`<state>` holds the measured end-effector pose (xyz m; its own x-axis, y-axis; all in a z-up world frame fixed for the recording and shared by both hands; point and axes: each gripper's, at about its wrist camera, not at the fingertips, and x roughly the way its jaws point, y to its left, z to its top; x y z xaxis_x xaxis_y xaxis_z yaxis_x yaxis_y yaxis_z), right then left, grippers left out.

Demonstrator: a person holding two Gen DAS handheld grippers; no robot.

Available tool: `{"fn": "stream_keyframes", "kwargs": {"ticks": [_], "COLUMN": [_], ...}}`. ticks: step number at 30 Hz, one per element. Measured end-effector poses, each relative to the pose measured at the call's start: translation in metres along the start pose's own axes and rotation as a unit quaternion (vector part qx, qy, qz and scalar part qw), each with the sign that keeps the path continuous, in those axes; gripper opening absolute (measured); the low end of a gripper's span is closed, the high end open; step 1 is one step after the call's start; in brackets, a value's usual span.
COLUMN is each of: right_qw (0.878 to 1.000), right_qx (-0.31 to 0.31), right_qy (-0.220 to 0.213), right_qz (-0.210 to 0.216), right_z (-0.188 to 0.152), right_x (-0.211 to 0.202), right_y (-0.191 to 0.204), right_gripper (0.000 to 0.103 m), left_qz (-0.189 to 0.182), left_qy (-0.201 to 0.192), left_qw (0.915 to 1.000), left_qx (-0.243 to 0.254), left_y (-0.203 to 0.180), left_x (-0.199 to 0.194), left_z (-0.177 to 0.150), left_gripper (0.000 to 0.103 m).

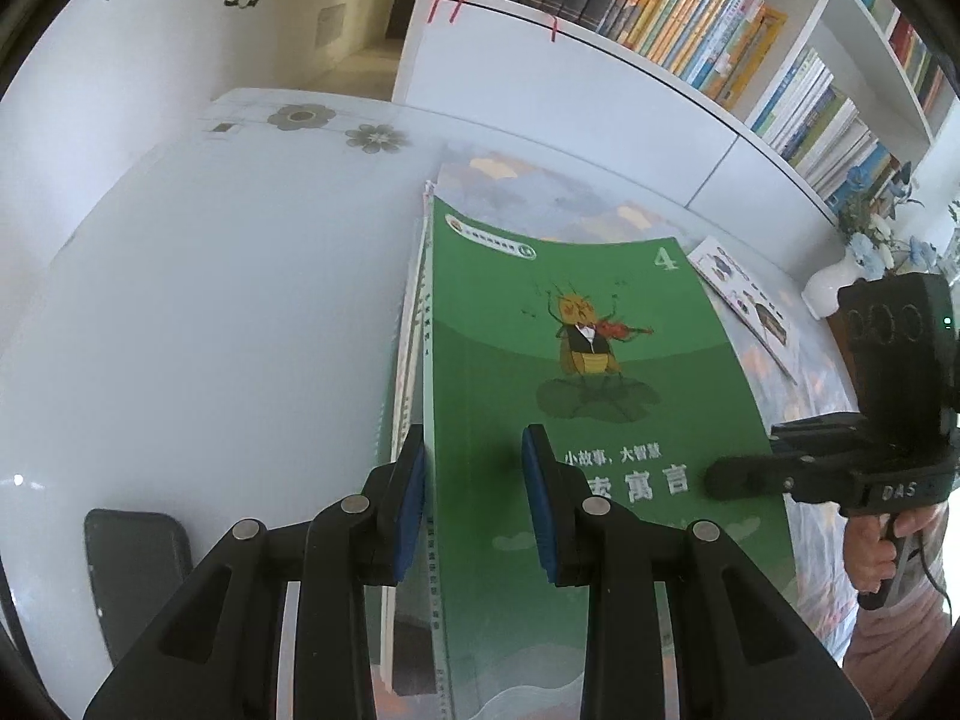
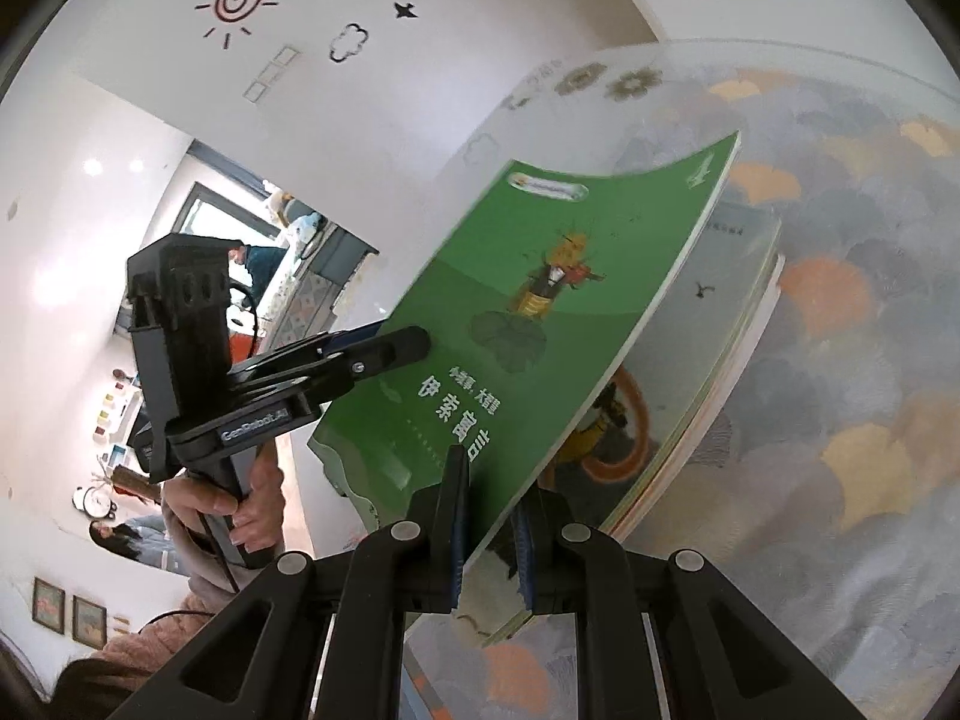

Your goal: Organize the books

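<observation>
Both grippers' fingers (image 1: 414, 504) clamped on green book (image 1: 576, 360), patterned tablecloth (image 2: 840, 360), white bookshelf (image 1: 660, 78) behind.

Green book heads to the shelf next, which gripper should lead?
Probably left. The left gripper clamps the green book at its spine edge, and the shelf lies ahead in its view. The right gripper only pinches the open edge.

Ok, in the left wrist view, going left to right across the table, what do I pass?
Black phone → left gripper shut on the green book → right gripper clamped on that book's right edge → small picture booklet → white vase.
</observation>
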<state>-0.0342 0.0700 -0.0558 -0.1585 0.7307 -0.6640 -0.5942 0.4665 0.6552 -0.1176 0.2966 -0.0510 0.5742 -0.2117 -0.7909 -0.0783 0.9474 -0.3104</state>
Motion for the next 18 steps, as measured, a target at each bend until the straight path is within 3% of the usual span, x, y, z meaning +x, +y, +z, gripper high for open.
{"fn": "stream_keyframes", "kwargs": {"ticks": [4,10,15,18], "right_qw": [1.000,1.000,0.999,0.999], "right_qx": [0.021,0.022,0.013,0.018], "right_qy": [-0.001,-0.019,-0.032,-0.030], "right_qz": [-0.004,-0.011,-0.027,-0.024], "right_z": [-0.003,-0.007,-0.012,-0.011], "right_x": [0.006,0.005,0.003,0.005], "right_y": [-0.009,0.000,0.009,0.006], "right_gripper": [0.013,0.013,0.014,0.015], "left_qz": [0.002,0.054,0.044,0.019], "left_qy": [-0.007,-0.024,-0.030,-0.034], "left_qw": [1.0000,0.9981,0.9985,0.9991], "left_qx": [0.001,0.020,0.012,0.014], "left_y": [0.001,-0.003,-0.001,-0.007], "left_x": [0.000,-0.002,-0.007,-0.013], "left_z": [0.000,0.001,0.001,0.002], "left_gripper": [0.027,0.028,0.029,0.030]}}
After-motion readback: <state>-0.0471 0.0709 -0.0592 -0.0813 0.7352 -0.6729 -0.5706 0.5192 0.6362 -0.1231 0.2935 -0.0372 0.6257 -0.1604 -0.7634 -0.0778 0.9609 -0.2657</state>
